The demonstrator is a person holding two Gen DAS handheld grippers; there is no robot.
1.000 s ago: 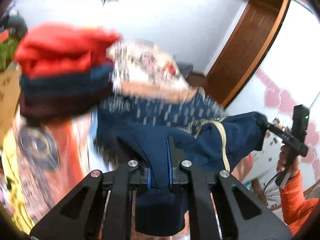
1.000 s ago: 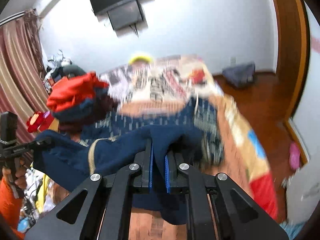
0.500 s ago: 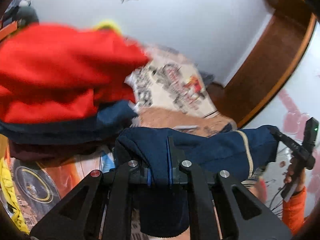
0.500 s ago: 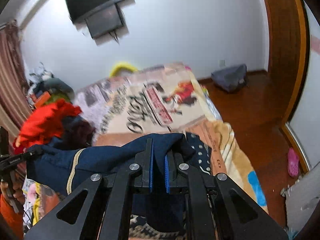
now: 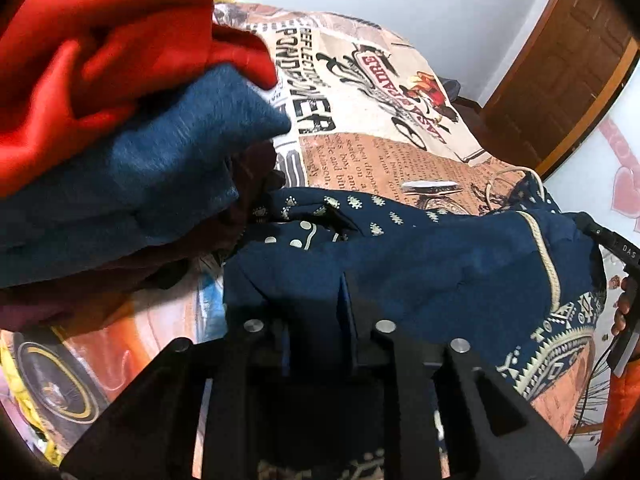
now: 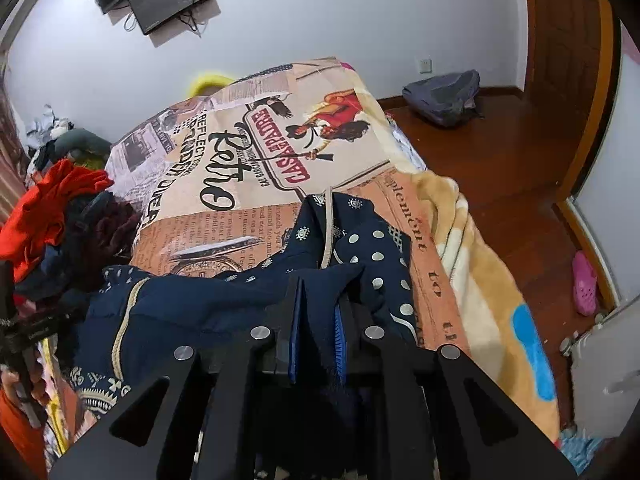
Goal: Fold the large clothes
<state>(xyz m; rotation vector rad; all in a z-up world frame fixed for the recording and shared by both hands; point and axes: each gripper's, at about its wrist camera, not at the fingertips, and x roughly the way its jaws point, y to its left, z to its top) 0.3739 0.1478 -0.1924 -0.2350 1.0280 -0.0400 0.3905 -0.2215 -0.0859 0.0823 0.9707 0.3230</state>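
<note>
A navy garment (image 5: 440,264) with cream trim and dots stretches between my two grippers, sagging onto the printed bed blanket (image 5: 380,92). My left gripper (image 5: 316,300) has its jaws opening; the cloth drapes over its fingers and lies loosely between them. In the right wrist view the same garment (image 6: 200,312) runs left from my right gripper (image 6: 318,300). Its jaws are starting to open, but the pads still press a fold of the navy cloth. Each view shows the other gripper at its edge, a hand (image 5: 624,308) on its handle.
A pile of clothes, red (image 5: 100,52) over blue (image 5: 160,168), crowds close on the left of the left gripper. The bed blanket (image 6: 260,160) lies bare beyond the garment. On the wooden floor are a grey backpack (image 6: 444,96) and a pink shoe (image 6: 584,280).
Both grippers came down toward the bed with the garment, which now rests on the blanket. The clothes pile looms closer in the left view. The left jaws have parted.
</note>
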